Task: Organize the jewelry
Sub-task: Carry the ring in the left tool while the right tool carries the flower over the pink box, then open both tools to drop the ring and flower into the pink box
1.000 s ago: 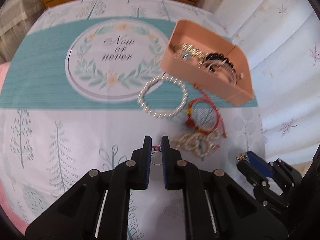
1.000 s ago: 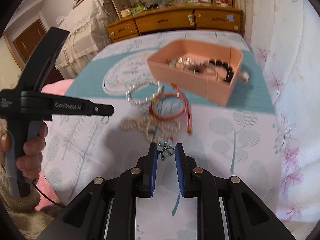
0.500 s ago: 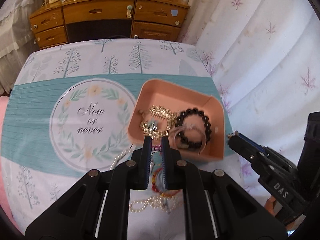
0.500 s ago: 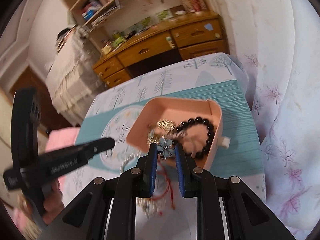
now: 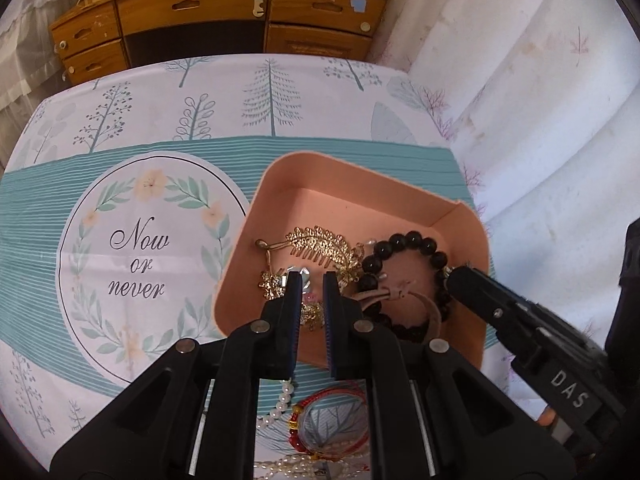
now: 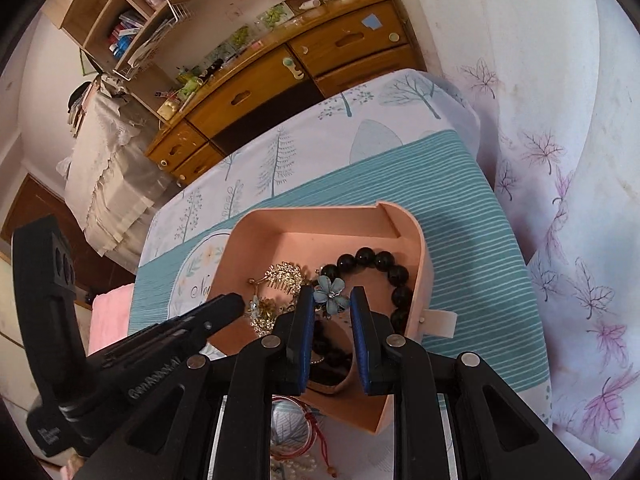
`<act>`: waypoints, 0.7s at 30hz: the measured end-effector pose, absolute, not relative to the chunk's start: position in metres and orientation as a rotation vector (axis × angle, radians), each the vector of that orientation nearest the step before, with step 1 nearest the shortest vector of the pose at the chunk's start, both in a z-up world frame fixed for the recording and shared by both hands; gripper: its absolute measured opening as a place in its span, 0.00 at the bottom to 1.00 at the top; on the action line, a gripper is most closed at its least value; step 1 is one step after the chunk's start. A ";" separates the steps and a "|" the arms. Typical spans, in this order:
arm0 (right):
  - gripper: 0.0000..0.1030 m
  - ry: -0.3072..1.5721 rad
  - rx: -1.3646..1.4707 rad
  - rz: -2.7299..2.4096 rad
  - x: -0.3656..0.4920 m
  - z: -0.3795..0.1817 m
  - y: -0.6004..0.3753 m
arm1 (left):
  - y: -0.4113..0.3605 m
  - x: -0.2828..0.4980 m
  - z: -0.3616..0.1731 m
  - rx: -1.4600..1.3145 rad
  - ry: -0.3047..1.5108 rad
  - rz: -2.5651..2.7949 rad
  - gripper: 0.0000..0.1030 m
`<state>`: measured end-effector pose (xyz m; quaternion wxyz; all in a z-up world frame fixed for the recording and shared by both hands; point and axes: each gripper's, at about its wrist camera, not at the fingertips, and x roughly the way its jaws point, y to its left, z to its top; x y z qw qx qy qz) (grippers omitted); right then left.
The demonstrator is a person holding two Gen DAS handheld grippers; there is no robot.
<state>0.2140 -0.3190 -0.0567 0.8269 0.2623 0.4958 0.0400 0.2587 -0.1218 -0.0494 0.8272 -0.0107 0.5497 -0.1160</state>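
The right hand-held gripper [image 6: 331,300], pinching a blue flower brooch [image 6: 330,293], hangs directly above the pink tray [image 6: 425,264]; the left hand-held gripper [image 5: 307,285], nearly pressed together, hangs over the tray's near-left part.

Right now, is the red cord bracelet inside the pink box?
No, in the left wrist view the red cord bracelet lies on the tablecloth outside the pink box, near its front wall.
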 end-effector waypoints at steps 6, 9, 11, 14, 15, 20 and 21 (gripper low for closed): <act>0.37 1.038 0.551 0.056 0.214 -0.060 -0.317 | -0.122 0.256 -0.049 0.008 1.170 -0.252 0.09; 0.37 1.030 0.549 0.057 0.208 -0.054 -0.317 | -0.117 0.253 -0.046 0.003 1.180 -0.247 0.28; 0.37 1.023 0.541 0.055 0.206 -0.051 -0.315 | -0.112 0.249 -0.043 -0.020 1.178 -0.250 0.47; 0.37 1.010 0.539 0.060 0.199 -0.042 -0.312 | -0.105 0.243 -0.036 -0.051 1.162 -0.243 0.55; 0.37 1.007 0.539 0.064 0.198 -0.040 -0.311 | -0.102 0.242 -0.034 -0.053 1.164 -0.239 0.55; 0.37 0.991 0.521 0.077 0.188 -0.029 -0.303 | -0.093 0.232 -0.027 -0.081 1.171 -0.234 0.56; 0.37 0.989 0.514 0.078 0.186 -0.028 -0.301 | -0.092 0.230 -0.026 -0.084 1.172 -0.234 0.56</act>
